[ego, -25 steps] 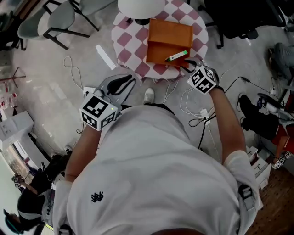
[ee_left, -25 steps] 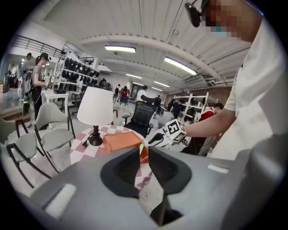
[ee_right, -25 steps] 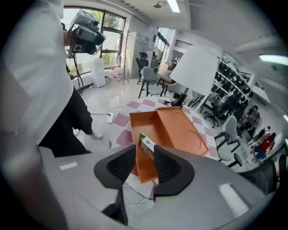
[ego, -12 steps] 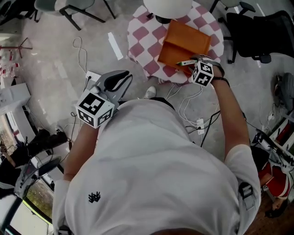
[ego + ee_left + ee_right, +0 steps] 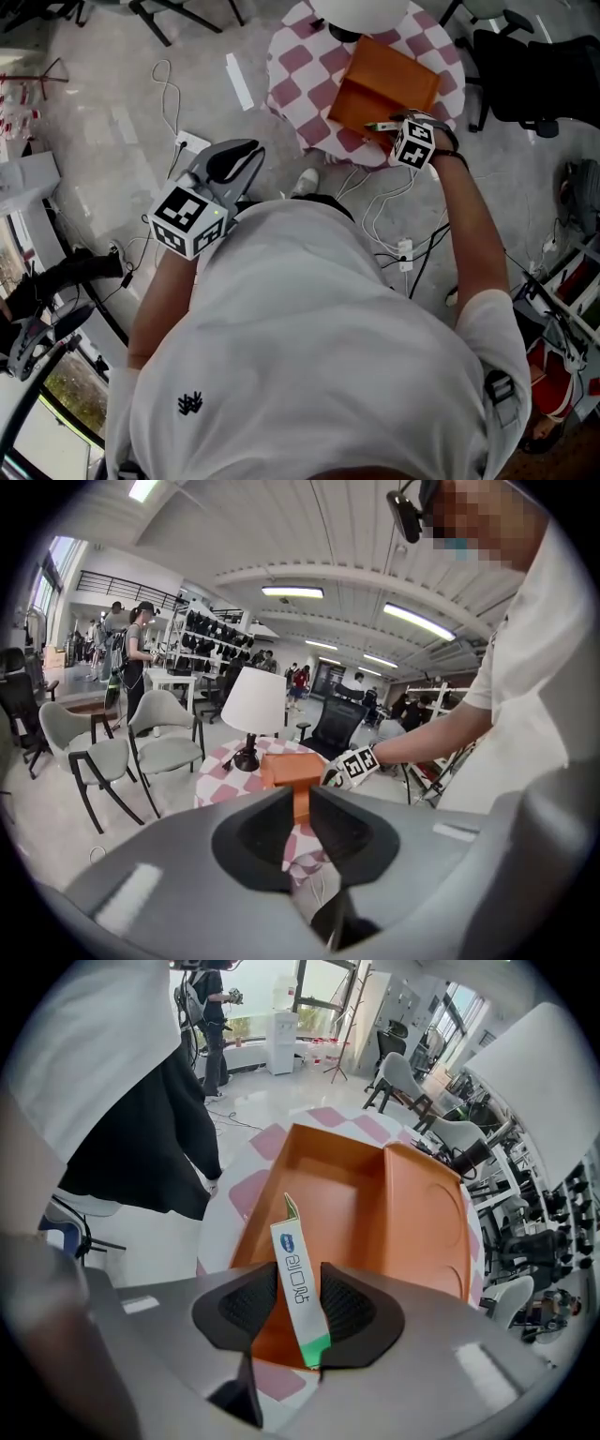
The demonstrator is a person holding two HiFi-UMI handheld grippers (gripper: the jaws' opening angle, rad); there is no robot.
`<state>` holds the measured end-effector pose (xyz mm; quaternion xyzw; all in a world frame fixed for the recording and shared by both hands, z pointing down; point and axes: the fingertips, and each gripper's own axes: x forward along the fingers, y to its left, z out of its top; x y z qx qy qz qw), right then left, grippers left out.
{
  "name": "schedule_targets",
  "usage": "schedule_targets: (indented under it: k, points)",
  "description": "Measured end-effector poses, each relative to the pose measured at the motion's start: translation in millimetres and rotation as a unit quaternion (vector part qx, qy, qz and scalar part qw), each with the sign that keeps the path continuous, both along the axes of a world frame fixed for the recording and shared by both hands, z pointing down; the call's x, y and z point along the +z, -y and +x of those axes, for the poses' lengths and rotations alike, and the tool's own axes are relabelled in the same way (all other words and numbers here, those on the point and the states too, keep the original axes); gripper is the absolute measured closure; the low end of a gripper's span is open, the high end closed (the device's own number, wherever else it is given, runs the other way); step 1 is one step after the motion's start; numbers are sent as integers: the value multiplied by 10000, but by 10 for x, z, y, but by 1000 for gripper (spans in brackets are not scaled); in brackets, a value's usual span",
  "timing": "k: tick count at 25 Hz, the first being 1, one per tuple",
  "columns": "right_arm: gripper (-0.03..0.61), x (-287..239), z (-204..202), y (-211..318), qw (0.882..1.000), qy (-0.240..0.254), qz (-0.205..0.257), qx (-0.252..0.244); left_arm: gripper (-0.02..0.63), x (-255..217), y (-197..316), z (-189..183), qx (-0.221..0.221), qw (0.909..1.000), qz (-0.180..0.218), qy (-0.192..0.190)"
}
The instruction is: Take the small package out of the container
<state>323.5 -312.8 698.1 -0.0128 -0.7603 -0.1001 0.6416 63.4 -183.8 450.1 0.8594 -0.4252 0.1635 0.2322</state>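
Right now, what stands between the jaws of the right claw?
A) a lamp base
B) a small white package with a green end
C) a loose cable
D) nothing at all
B: the right gripper view shows the small package standing between the jaws of the right claw, in front of the orange container.

Two grippers: one left gripper (image 5: 300, 803) and one right gripper (image 5: 298, 1309), each with two jaws and one marker cube (image 5: 187, 221). One bench (image 5: 292, 66). One container (image 5: 394, 1208). One package (image 5: 294, 1274). One lamp (image 5: 255, 701). The left gripper view shows two grey chairs (image 5: 165, 731) and two black chairs (image 5: 336, 726). The people far back are too small to count.
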Motion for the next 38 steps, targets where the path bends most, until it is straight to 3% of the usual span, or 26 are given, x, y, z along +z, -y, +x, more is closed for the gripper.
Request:
schedule_targets:
  k: [14, 24, 30, 38]
  points:
    - [482, 14, 0, -6, 9985, 210, -142, 491, 549, 6, 43, 3, 60, 10000, 1, -6]
    - [485, -179, -62, -1, 9913, 450, -101, 1229, 549, 12, 8, -129, 379, 9993, 40, -68]
    - [485, -490, -151, 6, 9789, 693, 151, 1915, 549, -38, -66, -313, 668, 9976, 134, -93]
    - [485, -1005, -399, -234, 9527, 1089, 385, 2810, 558, -88, -215, -651, 1006, 9945, 250, -167]
